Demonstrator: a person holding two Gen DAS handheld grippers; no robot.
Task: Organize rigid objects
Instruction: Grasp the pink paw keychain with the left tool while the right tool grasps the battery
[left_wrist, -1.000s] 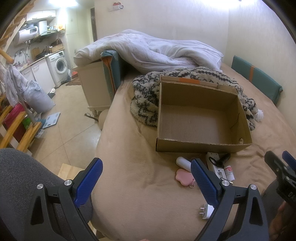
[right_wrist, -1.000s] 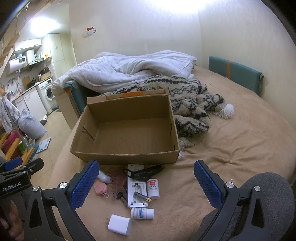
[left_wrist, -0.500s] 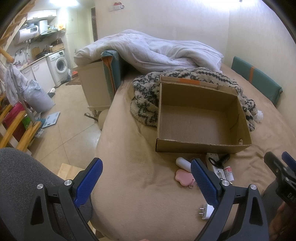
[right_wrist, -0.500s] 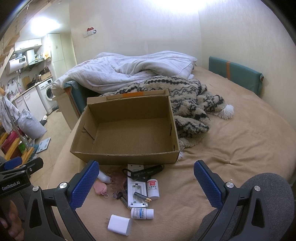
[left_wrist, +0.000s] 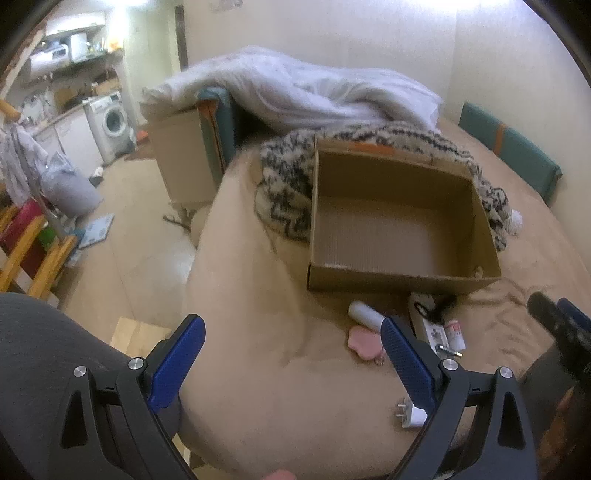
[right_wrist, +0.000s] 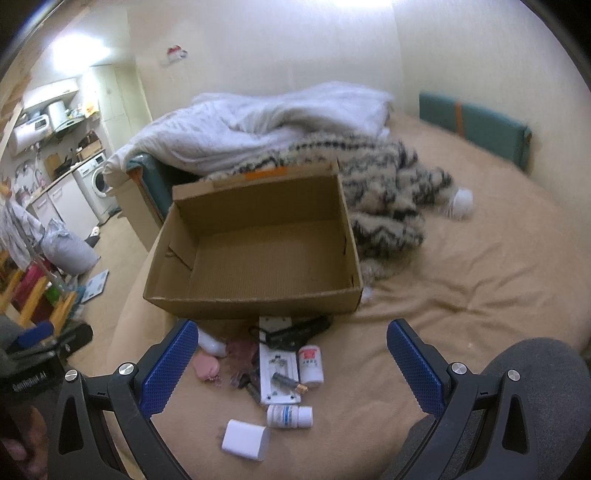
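The right gripper (right_wrist: 291, 363) hung with its jaws spread wide and nothing between them, poised low over the clutter it looked set to pick from. Just ahead of its blue fingertips (right_wrist: 171, 363) lay the small things to be sorted, bunched on the bed (right_wrist: 480, 295) against the near wall of the box: a white charger plug (right_wrist: 245, 439) nearest, a pill bottle (right_wrist: 290, 416) on its side, a second bottle with a red label (right_wrist: 311, 365), a flat white plate (right_wrist: 277, 376) with a battery (right_wrist: 290, 382) on it, a black cable adapter (right_wrist: 295, 330) and a pink charm (right_wrist: 206, 366). The left gripper (left_wrist: 291, 360) was likewise spread and empty, held off to the side over bare sheet, probably waiting its turn. Beyond the clutter sat the cardboard box (right_wrist: 255, 295), open and empty, placed close so each piece needed only a short lift over the wall. Behind it lay a patterned blanket (right_wrist: 384, 206) and a white duvet (right_wrist: 258, 122), well clear of the work.
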